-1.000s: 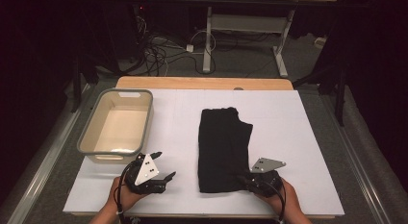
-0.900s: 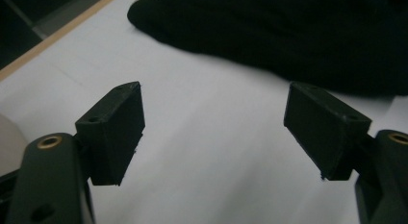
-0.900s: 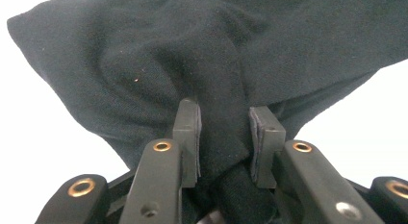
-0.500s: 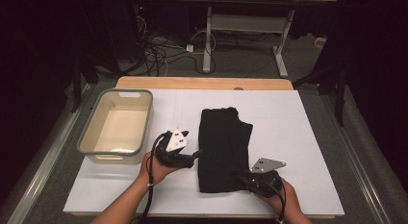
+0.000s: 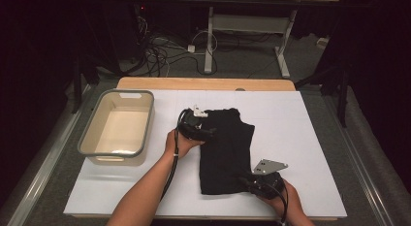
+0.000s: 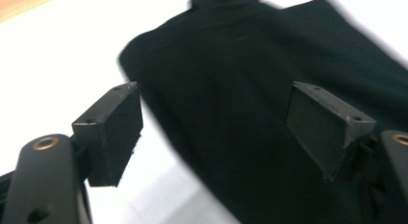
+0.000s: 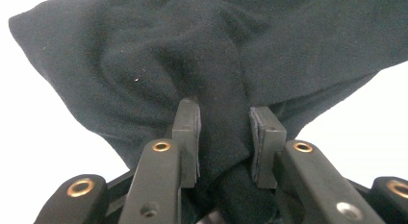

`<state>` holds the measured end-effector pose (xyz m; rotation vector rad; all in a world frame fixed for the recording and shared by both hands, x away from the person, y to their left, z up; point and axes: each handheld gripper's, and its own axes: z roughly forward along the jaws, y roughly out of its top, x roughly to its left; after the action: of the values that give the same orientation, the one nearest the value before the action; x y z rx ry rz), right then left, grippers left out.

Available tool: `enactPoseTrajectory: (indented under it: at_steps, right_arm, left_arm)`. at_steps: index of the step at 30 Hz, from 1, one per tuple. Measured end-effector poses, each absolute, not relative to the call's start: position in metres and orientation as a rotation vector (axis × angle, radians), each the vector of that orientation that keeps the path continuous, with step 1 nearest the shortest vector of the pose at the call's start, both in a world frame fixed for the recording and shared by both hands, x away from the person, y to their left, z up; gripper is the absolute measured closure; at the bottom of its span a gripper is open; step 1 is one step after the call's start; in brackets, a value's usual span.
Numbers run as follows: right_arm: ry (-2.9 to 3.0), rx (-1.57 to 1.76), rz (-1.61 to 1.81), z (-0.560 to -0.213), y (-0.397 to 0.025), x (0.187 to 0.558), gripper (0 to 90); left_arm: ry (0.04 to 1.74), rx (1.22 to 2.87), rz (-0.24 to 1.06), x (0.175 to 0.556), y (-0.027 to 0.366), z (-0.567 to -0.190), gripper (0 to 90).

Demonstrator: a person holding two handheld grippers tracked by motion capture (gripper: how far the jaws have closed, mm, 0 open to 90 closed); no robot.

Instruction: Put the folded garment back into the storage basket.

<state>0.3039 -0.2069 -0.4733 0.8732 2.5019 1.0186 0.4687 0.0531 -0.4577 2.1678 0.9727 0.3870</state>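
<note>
Fingers point(image 7: 185, 137) of the right gripper point(image 7: 222, 137) are clenched on a bunched fold of the black garment point(image 7: 202, 51), the cloth squeezed between the two pads and bulging out below them. Seen from above, that right gripper point(image 5: 249, 181) sits at the near right corner of the black garment point(image 5: 225, 148), held by the person's right hand point(image 5: 278, 197) close to the near edge of the tabletop point(image 5: 310, 124). Over at the far left side of the cloth, the left gripper point(image 5: 209, 131) is held by the left hand point(image 5: 180, 142); its fingers point(image 6: 113, 130) are spread wide and released, one pad over the white surface just beside the garment's edge, the other over the dark cloth point(image 6: 250, 89), gripping nothing. The garment lies flat, folded into a long shape running near to far across the middle of the white tabletop. A beige bin point(image 5: 94, 143) with a grey rim stands to the left, well apart from the cloth.
</note>
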Motion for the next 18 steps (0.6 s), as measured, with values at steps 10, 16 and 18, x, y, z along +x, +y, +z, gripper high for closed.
enactPoseTrajectory:
  at_steps: [10, 16, 18]
  right_arm:
    - [2.505, 0.871, 1.017, -0.473, -0.207, 0.304, 69.8]
    - [2.507, 0.871, 1.018, -0.473, -0.207, 0.304, 69.8]
    - [2.508, 0.871, 1.018, -0.473, -0.207, 0.304, 69.8]
  left_arm:
    - [1.03, 2.172, 0.276, 0.489, 0.044, -0.475, 19.2]
    - [0.991, 2.201, 0.223, 0.486, 0.034, -0.475, 20.0]
    - [0.966, 2.208, 0.21, 0.484, 0.032, -0.475, 21.1]
